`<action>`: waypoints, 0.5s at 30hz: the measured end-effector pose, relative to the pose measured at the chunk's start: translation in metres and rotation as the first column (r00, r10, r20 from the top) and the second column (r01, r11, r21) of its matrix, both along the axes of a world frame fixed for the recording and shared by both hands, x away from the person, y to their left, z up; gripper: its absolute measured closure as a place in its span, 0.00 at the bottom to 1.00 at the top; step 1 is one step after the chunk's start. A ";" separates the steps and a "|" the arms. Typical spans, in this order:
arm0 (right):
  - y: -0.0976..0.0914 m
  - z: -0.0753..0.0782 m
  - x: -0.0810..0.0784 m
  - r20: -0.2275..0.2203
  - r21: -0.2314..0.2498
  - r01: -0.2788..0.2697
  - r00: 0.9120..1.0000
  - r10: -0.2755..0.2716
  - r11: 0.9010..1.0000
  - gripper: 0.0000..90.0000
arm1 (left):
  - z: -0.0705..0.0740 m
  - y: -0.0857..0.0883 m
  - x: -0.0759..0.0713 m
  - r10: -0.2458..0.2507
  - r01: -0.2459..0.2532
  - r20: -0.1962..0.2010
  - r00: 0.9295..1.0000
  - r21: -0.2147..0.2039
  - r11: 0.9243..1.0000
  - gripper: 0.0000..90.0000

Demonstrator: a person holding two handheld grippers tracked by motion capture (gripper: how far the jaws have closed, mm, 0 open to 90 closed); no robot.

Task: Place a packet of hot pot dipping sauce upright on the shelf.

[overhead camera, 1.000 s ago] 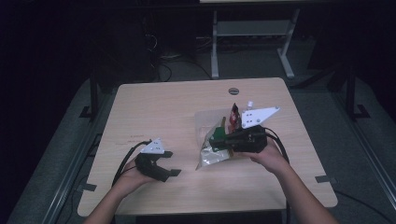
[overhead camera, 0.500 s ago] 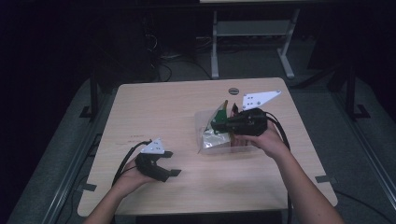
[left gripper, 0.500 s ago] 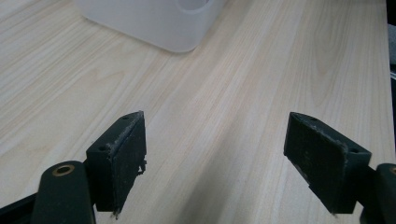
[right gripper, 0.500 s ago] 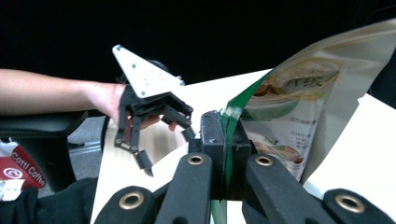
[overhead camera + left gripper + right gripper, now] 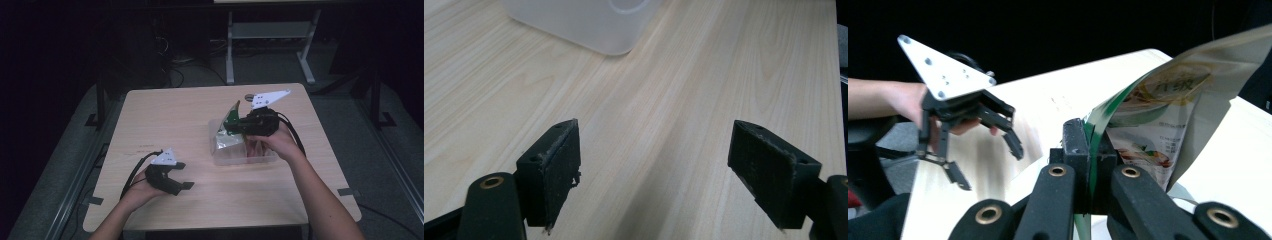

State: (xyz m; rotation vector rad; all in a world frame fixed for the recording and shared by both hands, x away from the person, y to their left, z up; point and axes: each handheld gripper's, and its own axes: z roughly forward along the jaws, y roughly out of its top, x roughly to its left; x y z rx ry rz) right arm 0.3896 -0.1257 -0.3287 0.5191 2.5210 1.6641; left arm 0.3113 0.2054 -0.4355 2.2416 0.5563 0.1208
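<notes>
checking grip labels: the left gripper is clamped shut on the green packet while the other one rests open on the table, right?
Sides are swapped. The right gripper is shut on the green packet, as the right gripper view shows. The left gripper rests open on the table, its jaws wide apart in the left gripper view.

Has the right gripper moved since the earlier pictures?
Yes. The right gripper, shut on a green-edged snack packet, has moved toward the table's far edge. It now hangs over the far part of the clear plastic container, nearer the small round hole.
</notes>
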 end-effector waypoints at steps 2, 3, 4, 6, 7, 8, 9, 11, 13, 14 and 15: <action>0.001 -0.003 0.003 -0.007 -0.007 0.006 1.000 -0.006 1.000 1.00 | 0.000 -0.001 0.000 0.001 -0.001 -0.001 1.000 -0.004 1.000 0.23; 0.002 -0.004 0.004 -0.008 -0.014 0.008 1.000 -0.008 1.000 1.00 | 0.000 -0.001 0.000 0.001 -0.001 -0.001 1.000 -0.004 1.000 0.23; 0.003 -0.005 0.004 -0.011 -0.020 0.012 1.000 -0.012 1.000 1.00 | 0.000 -0.001 0.000 -0.001 0.001 -0.002 1.000 -0.003 1.000 0.23; 0.005 -0.007 0.006 -0.017 -0.016 0.008 1.000 -0.008 1.000 1.00 | -0.001 -0.001 0.000 -0.002 0.002 -0.002 1.000 -0.002 1.000 0.23; 0.006 -0.007 0.006 -0.012 -0.017 0.011 1.000 -0.012 1.000 1.00 | -0.001 -0.001 0.000 -0.002 0.002 -0.002 1.000 -0.001 1.000 0.23; 0.006 -0.007 0.006 -0.011 -0.019 0.011 1.000 -0.011 1.000 1.00 | -0.001 -0.001 0.000 -0.003 0.003 -0.002 1.000 -0.001 1.000 0.23; 0.007 -0.007 0.006 -0.015 -0.017 0.011 1.000 -0.011 1.000 1.00 | -0.001 -0.001 0.000 -0.004 0.004 -0.001 1.000 0.000 1.000 0.23; 0.009 -0.007 0.006 -0.016 -0.016 0.005 1.000 -0.005 1.000 1.00 | -0.001 -0.001 0.000 -0.006 0.006 0.000 1.000 0.002 1.000 0.23; 0.011 -0.008 0.005 -0.020 -0.020 -0.001 1.000 0.000 1.000 1.00 | -0.001 -0.001 0.000 -0.008 0.008 -0.001 1.000 0.005 1.000 0.23; 0.012 -0.008 0.005 -0.020 -0.020 -0.006 1.000 0.005 1.000 1.00 | -0.001 -0.002 0.000 -0.008 0.008 -0.001 1.000 0.004 1.000 0.23; 0.012 -0.009 0.004 -0.021 -0.018 -0.009 1.000 0.009 1.000 1.00 | -0.001 -0.002 -0.001 -0.007 0.007 -0.003 1.000 0.004 1.000 0.23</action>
